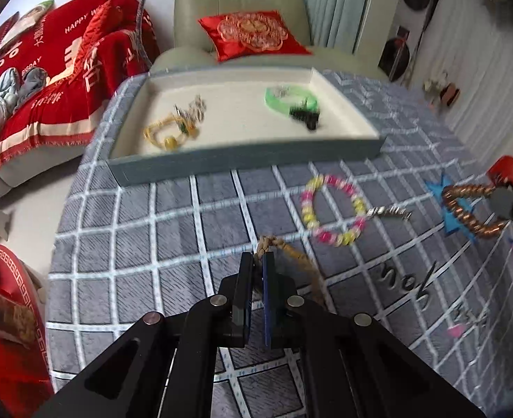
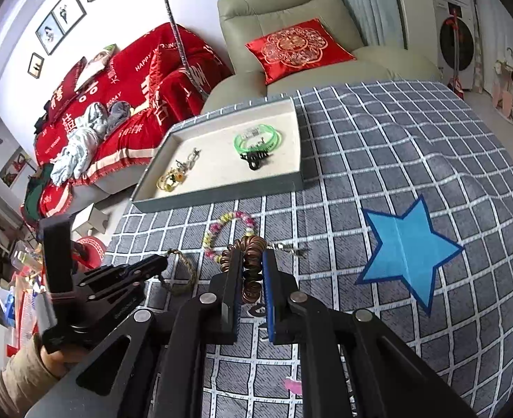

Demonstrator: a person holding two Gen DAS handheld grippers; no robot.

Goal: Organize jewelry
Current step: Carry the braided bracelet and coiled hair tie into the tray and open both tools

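My left gripper (image 1: 258, 261) is shut on a tan braided cord bracelet (image 1: 293, 256) just above the checked cloth; it also shows in the right wrist view (image 2: 183, 271). My right gripper (image 2: 251, 261) is shut on a copper coil bracelet (image 2: 247, 247), also seen in the left wrist view (image 1: 465, 209). A pink-and-yellow bead bracelet (image 1: 333, 210) and a small silver chain (image 1: 390, 211) lie on the cloth. The grey tray (image 1: 242, 160) behind holds a green bangle (image 1: 287, 99), a black clip (image 1: 307, 116) and a yellow bracelet (image 1: 167, 132).
A blue paper star (image 2: 406, 250) lies on the cloth to the right. A green armchair with a red cushion (image 2: 296, 48) stands behind the table. A sofa under a red blanket (image 2: 117, 104) is at the left.
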